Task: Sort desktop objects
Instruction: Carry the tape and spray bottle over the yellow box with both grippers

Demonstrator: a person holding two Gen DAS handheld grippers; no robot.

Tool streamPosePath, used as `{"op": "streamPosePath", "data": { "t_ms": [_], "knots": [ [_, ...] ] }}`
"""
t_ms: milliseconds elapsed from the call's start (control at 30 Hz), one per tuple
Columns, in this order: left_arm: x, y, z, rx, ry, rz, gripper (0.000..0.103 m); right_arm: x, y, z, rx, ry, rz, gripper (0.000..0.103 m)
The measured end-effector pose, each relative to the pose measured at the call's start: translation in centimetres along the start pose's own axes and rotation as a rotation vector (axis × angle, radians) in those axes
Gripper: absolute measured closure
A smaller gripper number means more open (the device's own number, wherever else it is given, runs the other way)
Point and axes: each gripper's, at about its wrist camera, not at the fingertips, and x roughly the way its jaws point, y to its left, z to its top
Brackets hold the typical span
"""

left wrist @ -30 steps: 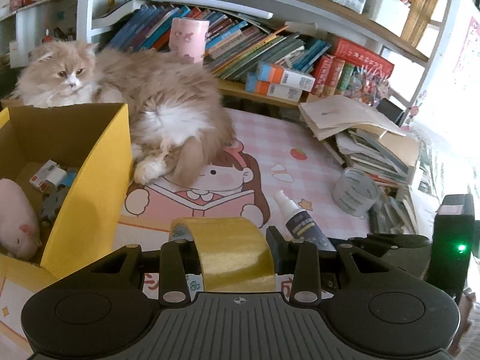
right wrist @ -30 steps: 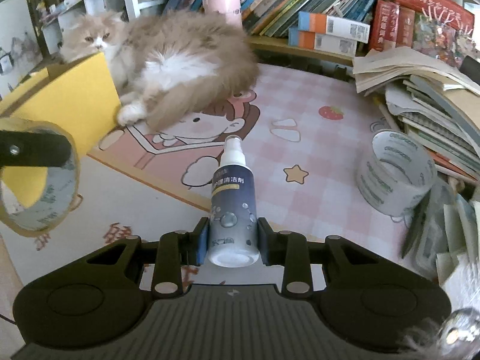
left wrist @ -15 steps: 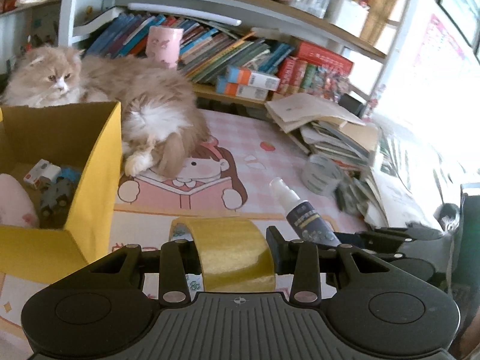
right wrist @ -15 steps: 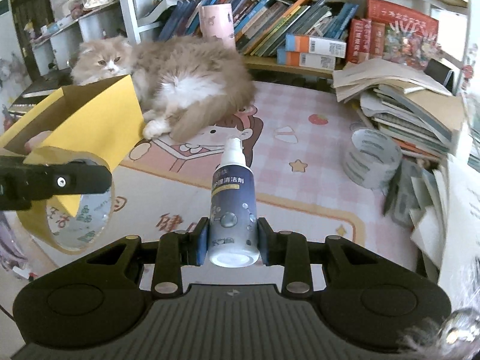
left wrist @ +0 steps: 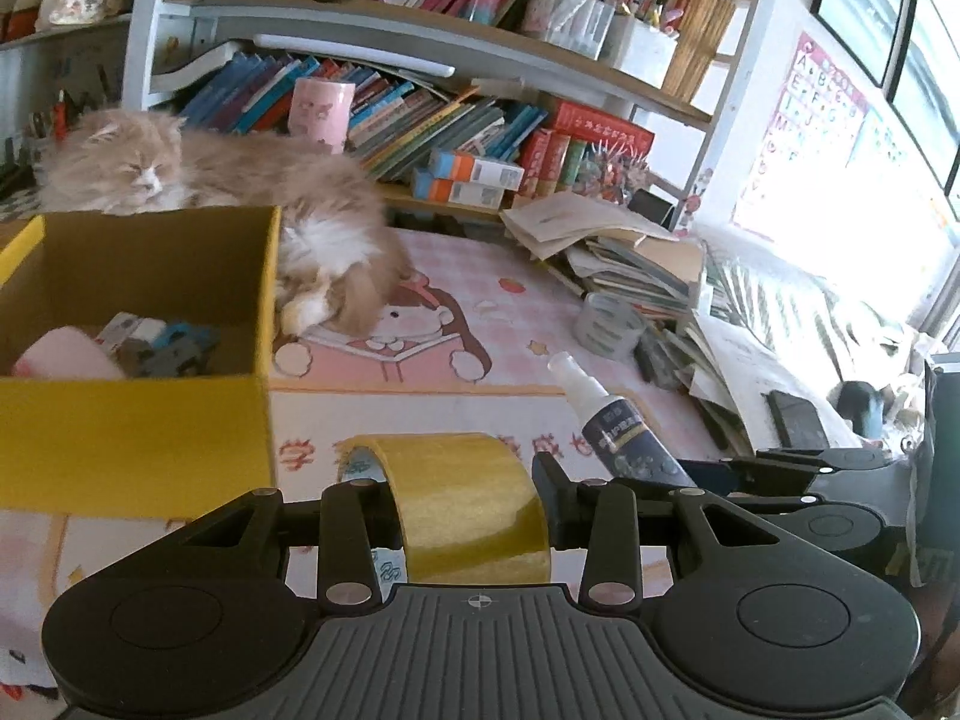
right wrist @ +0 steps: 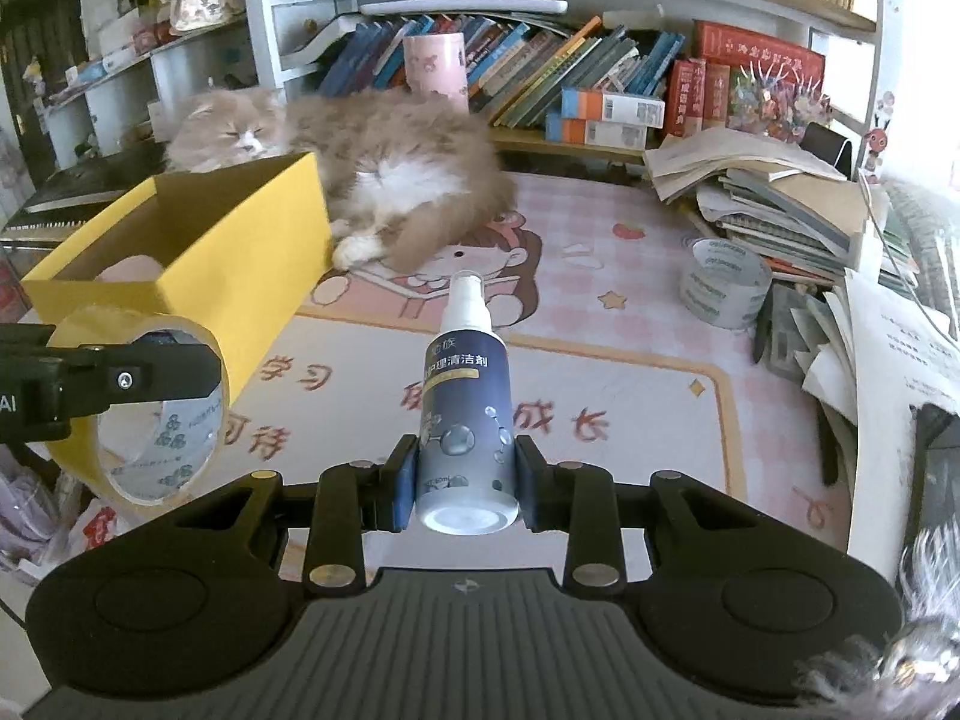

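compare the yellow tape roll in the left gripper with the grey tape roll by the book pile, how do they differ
The yellow tape roll is clamped in the left gripper and off the mat; the grey tape roll sits untouched on the mat. One has yellow-brown tape, the other grey. Both have printed cores.

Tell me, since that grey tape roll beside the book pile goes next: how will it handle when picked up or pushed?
The grey tape roll stands flat on its end, so it probably won't roll unless tipped. Its open ring looks stiff and likely light. The glossy wrap may be slippery.
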Motion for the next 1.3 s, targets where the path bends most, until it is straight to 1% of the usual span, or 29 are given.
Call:
{"op": "streamPosePath", "data": {
  "t_ms": [133,333,533,633,900,1300],
  "knots": [
    [-2.1,1.3,-1.4,0.001,0.006,-0.007,0.065,-1.2,2.5,-1.5,0.008,0.011,-0.005,0.073],
    [-4.9,3.1,-3.8,0.000,0.043,0.009,0.065,-2.9,6.3,-4.3,0.014,0.030,0.001,0.073],
    [-7.7,4.6,-5.9,-0.006,0.063,0.026,0.065,-4.1,9.1,-6.4,0.031,0.061,0.028,0.073],
    [-9.0,5.3,-6.9,-0.018,0.067,0.038,0.065,-4.5,10.5,-7.0,0.019,0.068,0.042,0.073],
    [-11.1,7.1,-8.5,-0.062,0.078,0.085,0.065,-5.1,13.3,-7.7,-0.033,0.075,0.085,0.073],
    [-13.2,9.2,-9.1,-0.111,0.026,0.156,0.065,-4.5,16.5,-6.9,-0.139,0.072,0.157,0.073]
  ]
}}
